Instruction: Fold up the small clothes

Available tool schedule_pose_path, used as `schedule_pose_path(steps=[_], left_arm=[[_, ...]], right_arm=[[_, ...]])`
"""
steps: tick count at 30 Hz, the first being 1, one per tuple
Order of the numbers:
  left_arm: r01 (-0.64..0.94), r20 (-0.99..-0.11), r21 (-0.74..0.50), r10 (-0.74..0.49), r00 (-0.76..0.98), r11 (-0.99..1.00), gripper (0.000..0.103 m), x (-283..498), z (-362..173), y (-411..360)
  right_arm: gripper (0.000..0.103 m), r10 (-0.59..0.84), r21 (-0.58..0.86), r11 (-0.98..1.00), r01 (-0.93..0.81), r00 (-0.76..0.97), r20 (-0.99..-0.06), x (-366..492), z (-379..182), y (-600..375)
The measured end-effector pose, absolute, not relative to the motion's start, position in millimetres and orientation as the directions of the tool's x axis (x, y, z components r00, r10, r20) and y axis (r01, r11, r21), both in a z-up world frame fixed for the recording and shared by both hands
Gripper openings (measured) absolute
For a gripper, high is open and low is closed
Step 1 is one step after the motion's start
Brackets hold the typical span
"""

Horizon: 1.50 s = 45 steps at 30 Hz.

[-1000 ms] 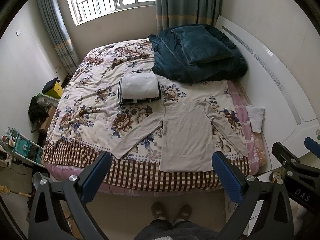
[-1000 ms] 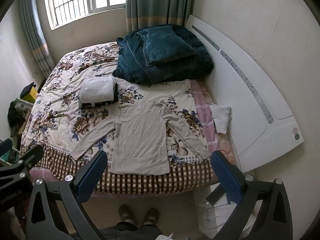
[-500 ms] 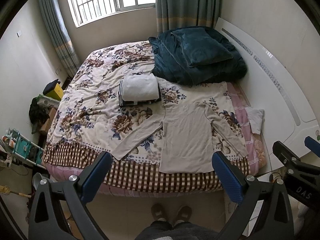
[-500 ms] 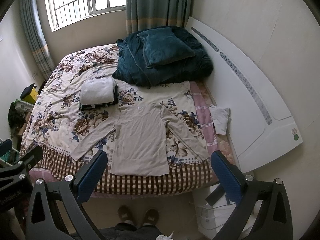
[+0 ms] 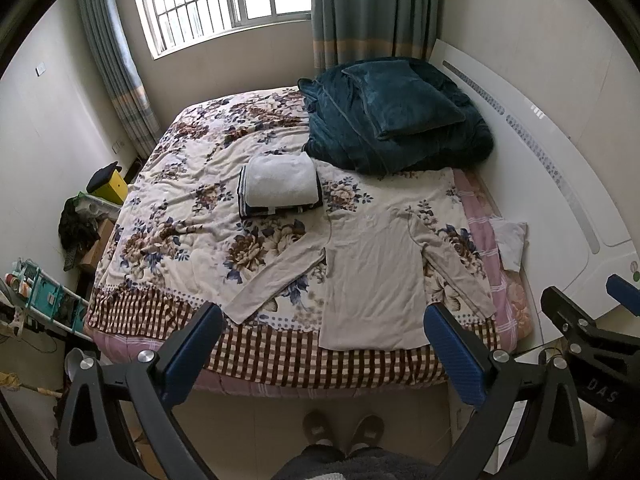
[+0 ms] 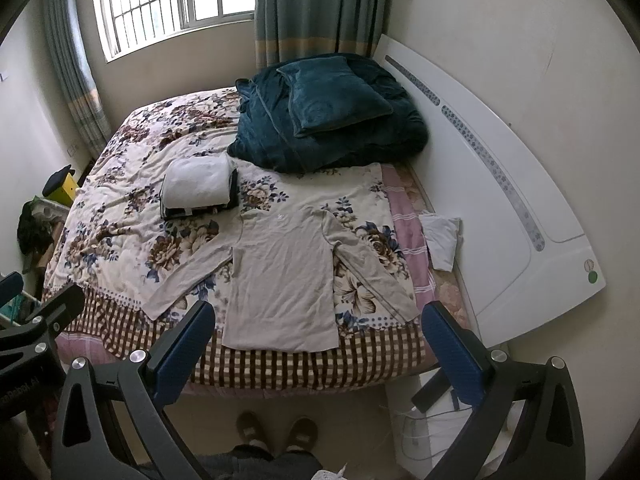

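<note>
A beige long-sleeved shirt [image 5: 372,276] lies flat and face up on the floral bedspread [image 5: 192,216], sleeves spread, hem at the near bed edge. It also shows in the right wrist view [image 6: 280,276]. My left gripper [image 5: 324,320] is open and empty, held high above the floor in front of the bed. My right gripper [image 6: 316,316] is open and empty too, at a similar height beside it. A stack of folded clothes [image 5: 278,184] with a white item on top lies beyond the shirt; the stack also shows in the right wrist view [image 6: 198,188].
A dark teal duvet and pillow [image 5: 396,116] are piled at the bed's far right by the white headboard [image 5: 560,184]. A small white cloth [image 6: 440,240] lies at the bed's right edge. Clutter and a rack [image 5: 48,296] stand at left. The person's slippers [image 5: 344,428] are on the floor.
Both views have tilted up slightly, so the bed sits a little lower in frame. The shirt and the stack have not moved. Both grippers stay open.
</note>
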<state>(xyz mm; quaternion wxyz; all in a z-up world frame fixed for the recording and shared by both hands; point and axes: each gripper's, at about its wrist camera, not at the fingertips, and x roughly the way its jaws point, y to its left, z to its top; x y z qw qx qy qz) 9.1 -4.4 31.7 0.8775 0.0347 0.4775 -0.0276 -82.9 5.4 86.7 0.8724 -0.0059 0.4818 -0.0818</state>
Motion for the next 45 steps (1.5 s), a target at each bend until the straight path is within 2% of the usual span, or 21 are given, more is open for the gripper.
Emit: schedule_pose_path(steps=[38, 42, 45], left_arm=[[0.087, -0.838, 0.029, -0.023, 0.545, 0.996, 0.103, 12, 34, 1], [0.088, -0.818, 0.073, 0.009, 0.575, 0.993, 0.103, 37, 19, 2], [0.103, -0.810, 0.103, 0.024, 0.586, 0.989, 0.103, 63, -12, 0]], right_arm=[[0.103, -0.157, -0.089, 0.984, 0.155, 0.513, -0.844, -77, 86, 15], [0.103, -0.181, -0.082, 0.973, 0.215, 0.495, -0.850, -66, 65, 7], [0.103, -0.195, -0.051, 0.951, 0.304, 0.465, -0.864, -50, 27, -11]])
